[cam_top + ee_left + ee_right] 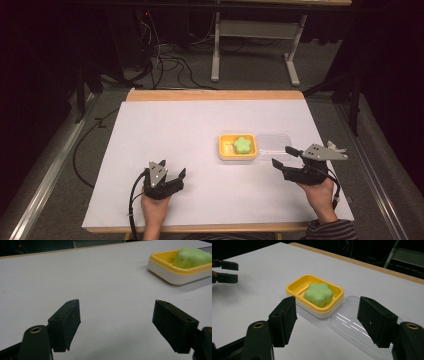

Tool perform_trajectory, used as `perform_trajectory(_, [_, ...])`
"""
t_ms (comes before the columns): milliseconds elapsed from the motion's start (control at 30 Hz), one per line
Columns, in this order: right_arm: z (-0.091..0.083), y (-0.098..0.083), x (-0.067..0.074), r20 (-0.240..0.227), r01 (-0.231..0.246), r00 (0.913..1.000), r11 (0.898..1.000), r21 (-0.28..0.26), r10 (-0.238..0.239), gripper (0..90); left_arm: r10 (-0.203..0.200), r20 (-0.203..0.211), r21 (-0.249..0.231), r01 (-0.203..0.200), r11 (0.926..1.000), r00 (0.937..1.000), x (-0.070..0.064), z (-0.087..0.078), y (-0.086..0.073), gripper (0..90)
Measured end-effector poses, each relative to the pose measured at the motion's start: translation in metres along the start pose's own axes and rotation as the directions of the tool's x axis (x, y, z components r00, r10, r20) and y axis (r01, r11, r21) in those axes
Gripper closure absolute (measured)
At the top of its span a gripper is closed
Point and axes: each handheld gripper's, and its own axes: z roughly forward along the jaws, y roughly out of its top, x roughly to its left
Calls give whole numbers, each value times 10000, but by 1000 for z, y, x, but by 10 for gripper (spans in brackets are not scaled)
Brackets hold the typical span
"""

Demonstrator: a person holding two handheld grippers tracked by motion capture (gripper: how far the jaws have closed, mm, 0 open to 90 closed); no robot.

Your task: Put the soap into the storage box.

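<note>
Item: yellow soap dish on a white base, holding a green flower-shaped soap. It sits on the white surface, right of centre. Lying flat and touching its right side is a clear plastic lid.

Right claw: jaws apart, nothing between the pads, though not spread wide. In the right gripper view it hovers just short of the seam where dish and lid meet, one jaw before the dish's near corner, the other over the lid.

Left claw: jaws wide, empty, resting low over bare surface, well apart from the dish.

Step in hand, as judged: you are lining the right claw up on the clear lid.

Handling notes:
- The lid looks thin and slick; take it by one raised edge, not flat from above.
- Spread the jaws enough to straddle that rim before you close.
- Approach low and level, so the pads meet the wall squarely.
- Keep the jaw nearest the dish clear of its base, or the dish may slide.
- Bring your left claw nearer if the dish needs steadying.
</note>
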Motion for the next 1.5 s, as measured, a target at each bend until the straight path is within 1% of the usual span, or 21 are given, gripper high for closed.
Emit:
perform_trajectory(133, [-2,-5,-1,-14,-135,9999,9999,-57,135,323,9,2,-3,-9,10000,10000,0,0,0,230])
perform_trajectory(167, [-3,-6,-1,-18,-251,9997,9997,-53,251,323,4,2,-4,-4,10000,10000,0,0,0,231])
perform_trajectory(267, [-3,-9,-2,10,-234,9997,9997,-55,234,323,8,3,1,-8,10000,10000,0,0,0,231])
perform_trajectory(333, [-2,-12,-2,59,-366,9993,9993,-84,367,326,0,-1,5,0,10000,10000,0,0,0,230])
perform_trajectory(400, [-2,-14,-3,83,-397,9992,9991,-123,398,328,1,-1,7,-1,10000,10000,0,0,0,230])
perform_trajectory(733, [2,-26,-4,107,-693,9976,9975,141,691,330,10,-10,30,-10,10000,10000,0,0,0,230])
perform_trajectory(1067, [6,-33,-5,199,-722,9972,9969,325,716,330,16,-5,21,-16,10000,10000,0,0,0,230])
perform_trajectory(1300, [10,-40,-7,290,-879,9958,9948,519,865,330,13,-14,15,-13,10000,10000,0,0,0,230])
perform_trajectory(1500, [14,-44,-9,401,-912,9952,9939,617,888,330,31,-22,15,-31,10000,10000,0,0,0,230])
